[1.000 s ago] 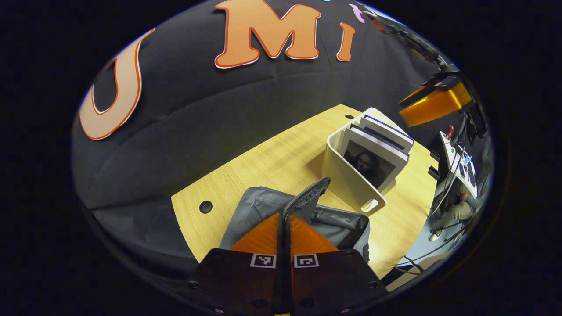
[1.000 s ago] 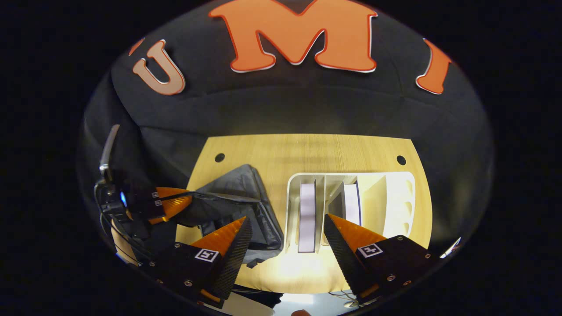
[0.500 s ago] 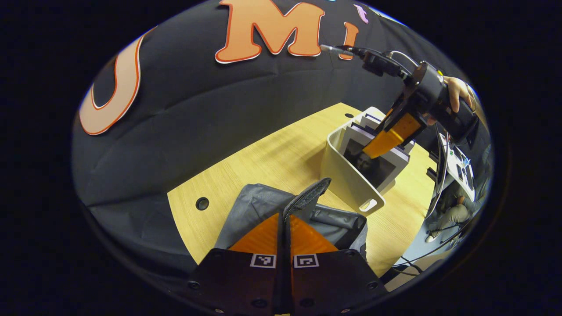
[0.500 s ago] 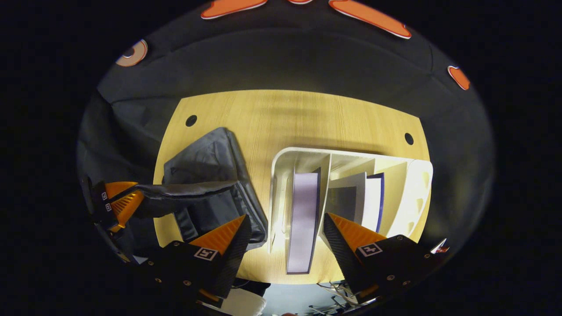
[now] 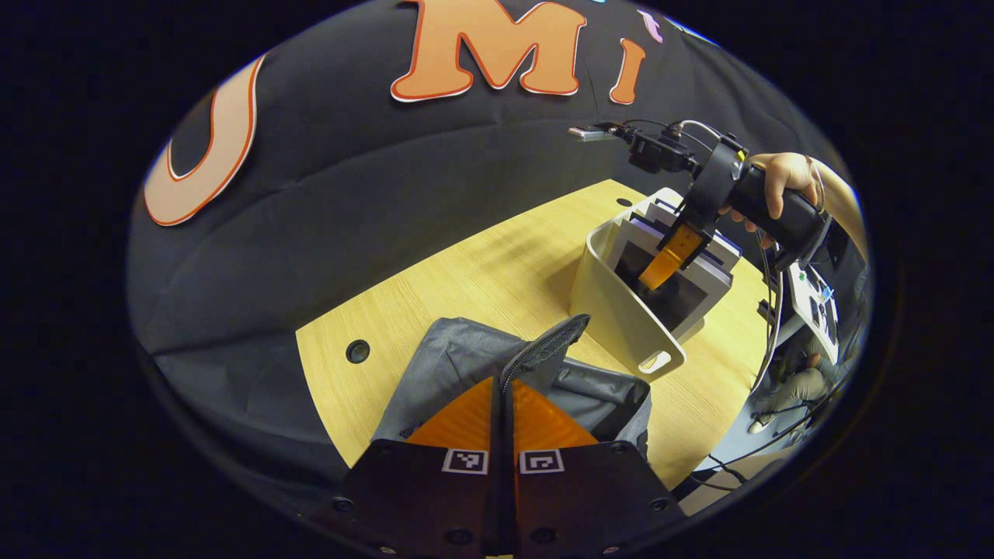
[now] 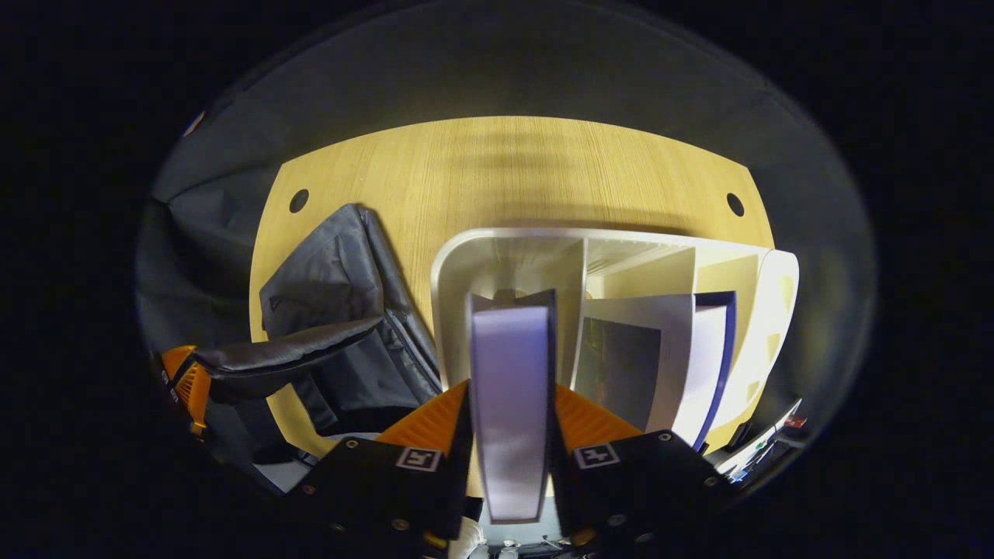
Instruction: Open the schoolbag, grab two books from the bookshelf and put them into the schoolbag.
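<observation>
Zero books bagged; first book (image 6: 509,388) pinched.
Right claw (image 6: 509,411) pinches it in the bookshelf (image 6: 505,248), frame centre; left claw (image 5: 502,404), pressed together, holds the schoolbag (image 5: 466,365) flap open.

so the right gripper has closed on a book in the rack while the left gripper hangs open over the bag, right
Not quite: the left gripper isn't open. The left gripper view shows it shut on the schoolbag's flap. The right gripper has indeed closed on a book in the rack.

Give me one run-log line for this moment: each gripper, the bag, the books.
left gripper: shut on bag flap | right gripper: shut on book in rack | bag: open | books packed: none visible
</observation>
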